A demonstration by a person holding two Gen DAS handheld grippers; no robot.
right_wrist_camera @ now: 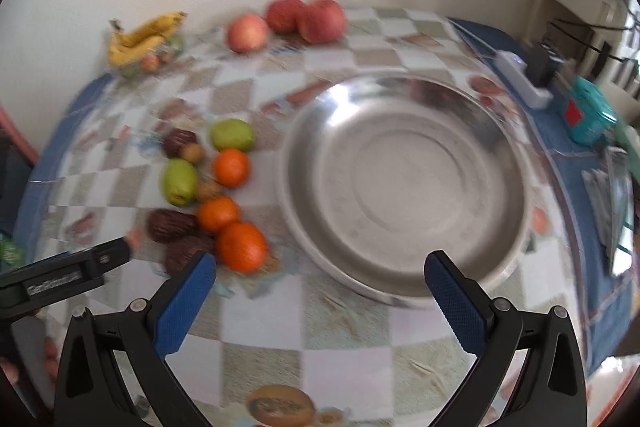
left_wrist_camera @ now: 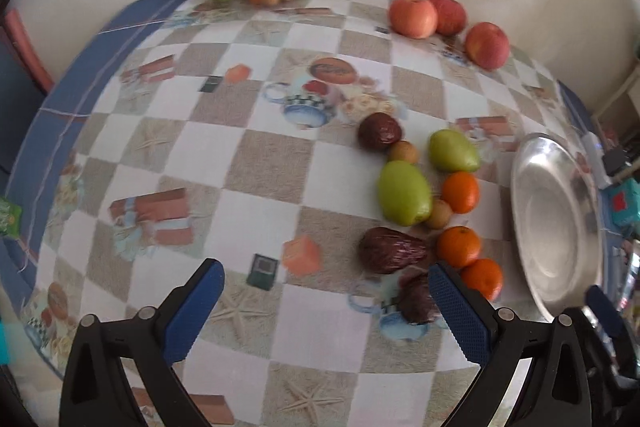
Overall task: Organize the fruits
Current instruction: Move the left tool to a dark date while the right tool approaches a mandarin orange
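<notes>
While both hand-held grippers gape empty | left (left_wrist_camera: 326, 273) just short of fruit cluster (left_wrist_camera: 424, 195) | right (right_wrist_camera: 320, 263) before steel bowl (right_wrist_camera: 400, 283)

Two matching handheld grippers, black and blue.
Left gripper (left_wrist_camera: 326, 277) and right gripper (right_wrist_camera: 320, 269): black angular frames, silver screws, blue textured finger pads (right_wrist_camera: 182, 311).

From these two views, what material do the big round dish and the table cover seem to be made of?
The big round dish looks like bare metal, probably stainless steel: grey, with a bright glare on its rim and blurred reflections. The table cover seems a printed plastic or oilcloth sheet, smooth with a checked picture pattern; plain fabric cannot be ruled out.
</notes>
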